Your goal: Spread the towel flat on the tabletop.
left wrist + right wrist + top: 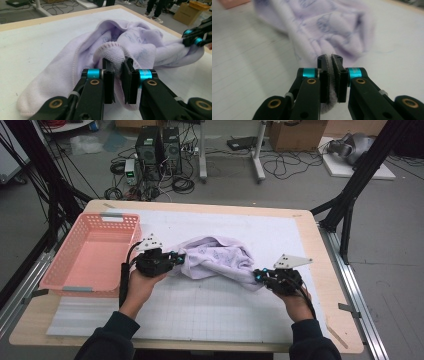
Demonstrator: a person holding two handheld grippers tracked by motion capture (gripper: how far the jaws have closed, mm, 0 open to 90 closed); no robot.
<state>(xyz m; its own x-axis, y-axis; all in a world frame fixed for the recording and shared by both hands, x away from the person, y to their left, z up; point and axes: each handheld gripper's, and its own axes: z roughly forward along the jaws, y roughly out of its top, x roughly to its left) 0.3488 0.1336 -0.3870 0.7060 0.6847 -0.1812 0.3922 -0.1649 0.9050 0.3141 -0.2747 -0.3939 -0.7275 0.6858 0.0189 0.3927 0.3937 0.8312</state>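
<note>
A pale lilac towel (215,257) with faint printed marks lies bunched in the middle of the white mat. My left gripper (176,257) is shut on the towel's left end; in the left gripper view its jaws pinch a hemmed fold of the towel (113,53) at the left gripper (118,65). My right gripper (258,276) is shut on the towel's right end. In the right gripper view the cloth (329,27) is squeezed thin inside the right gripper (331,61). The right gripper (192,37) also appears far off in the left gripper view, holding the far corner.
A pink plastic basket (65,265) stands at the table's left edge, close to my left hand. The white gridded mat (210,310) covers most of the wooden table (320,285). Beyond the table are computer towers, cables and black stand legs on the floor.
</note>
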